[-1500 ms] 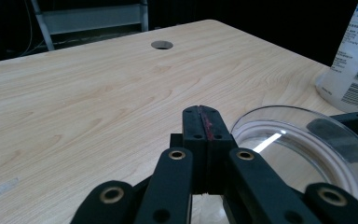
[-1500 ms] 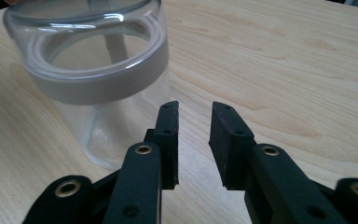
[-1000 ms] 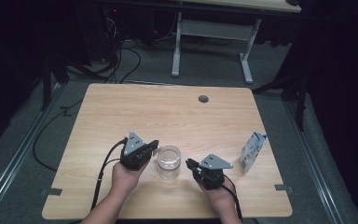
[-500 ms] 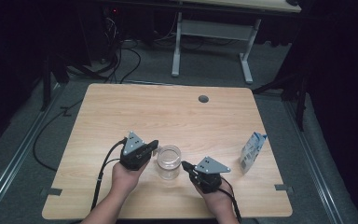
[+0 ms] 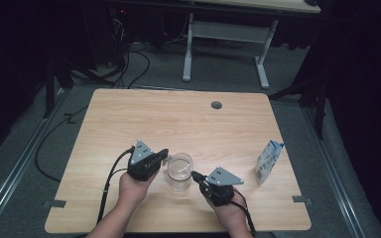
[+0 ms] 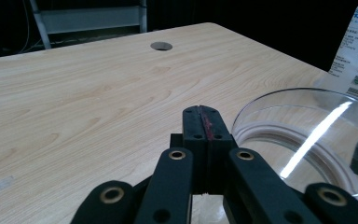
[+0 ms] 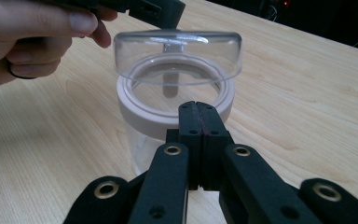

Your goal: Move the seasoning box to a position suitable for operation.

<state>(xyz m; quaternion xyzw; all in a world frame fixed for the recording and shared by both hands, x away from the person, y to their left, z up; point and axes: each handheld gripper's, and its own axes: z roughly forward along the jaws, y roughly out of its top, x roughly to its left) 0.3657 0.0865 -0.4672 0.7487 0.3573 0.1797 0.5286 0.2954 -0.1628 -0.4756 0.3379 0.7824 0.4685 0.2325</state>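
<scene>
Clear jar [image 5: 179, 171] w/ lid sits near-centre on bench [image 5: 129, 119], between both grippers. Left gripper [image 5: 159, 156] jaws closed, empty, beside lid; right gripper [image 5: 196, 175] jaws closed, empty, tip close to jar side, prob. bracing it. Carton [image 5: 268, 160] well right, unused.

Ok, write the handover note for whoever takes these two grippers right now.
Left gripper: jaws shut, nothing held, tip by the rim of the clear jar.
Right gripper: jaws shut, nothing held, tip at the jar's other side.
Jar stands upright at the near middle of the table, clear domed lid on its pale collar. Carton stands apart at the right edge.
Done: both grippers brought to the jar.
Left: apparently working the lid; nothing is gripped yet.
</scene>
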